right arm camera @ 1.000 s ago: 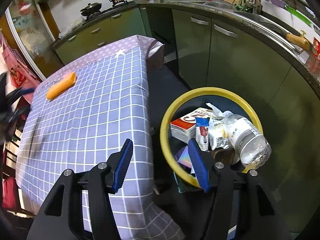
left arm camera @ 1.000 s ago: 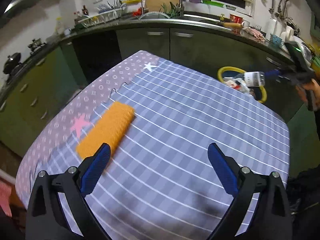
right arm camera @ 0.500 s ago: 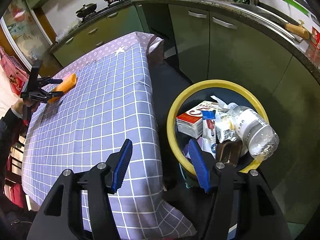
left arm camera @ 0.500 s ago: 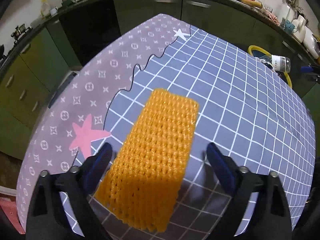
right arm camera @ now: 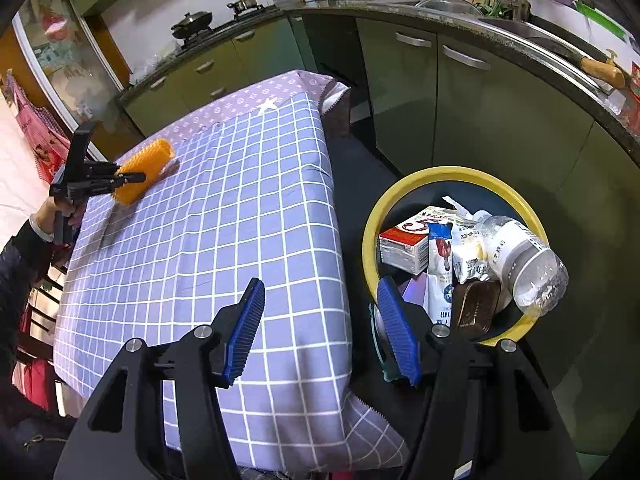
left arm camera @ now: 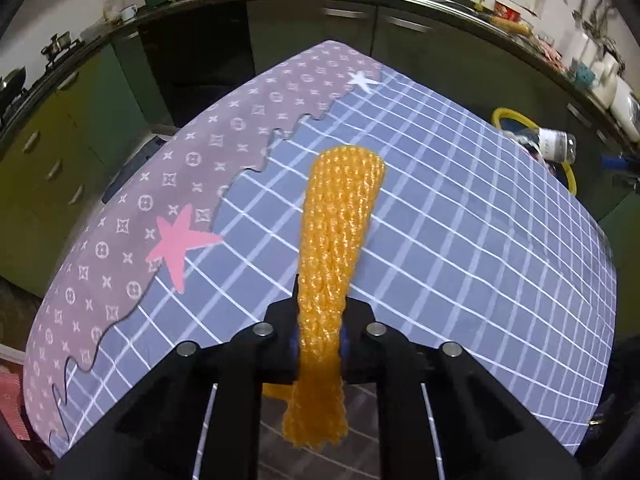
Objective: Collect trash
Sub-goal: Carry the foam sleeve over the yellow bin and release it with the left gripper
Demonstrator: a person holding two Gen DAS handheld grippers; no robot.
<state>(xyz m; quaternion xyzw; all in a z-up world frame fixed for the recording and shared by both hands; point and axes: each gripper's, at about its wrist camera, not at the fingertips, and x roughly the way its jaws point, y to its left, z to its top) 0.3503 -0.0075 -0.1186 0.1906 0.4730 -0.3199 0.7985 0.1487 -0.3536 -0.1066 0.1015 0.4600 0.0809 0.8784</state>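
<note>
Pinching orange foam net (left arm camera: 336,240); bin (right arm camera: 452,174) elsewhere

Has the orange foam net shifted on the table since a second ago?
Yes. The orange foam net, now clamped in the left gripper, sits farther from the white star.

We are holding the right gripper (right arm camera: 320,328) with its blue pads standing wide apart, hovering over the near edge of the checked tablecloth (right arm camera: 224,240). Just right of the tablecloth, the yellow-rimmed bin (right arm camera: 370,236) is sitting on the floor, holding a clear plastic bottle (right arm camera: 524,256), a red-and-white carton (right arm camera: 404,244) and wrappers. At the tablecloth's far left corner, the left gripper (right arm camera: 120,178) is clamping the orange foam net (right arm camera: 146,170), lifted off the cloth.
</note>
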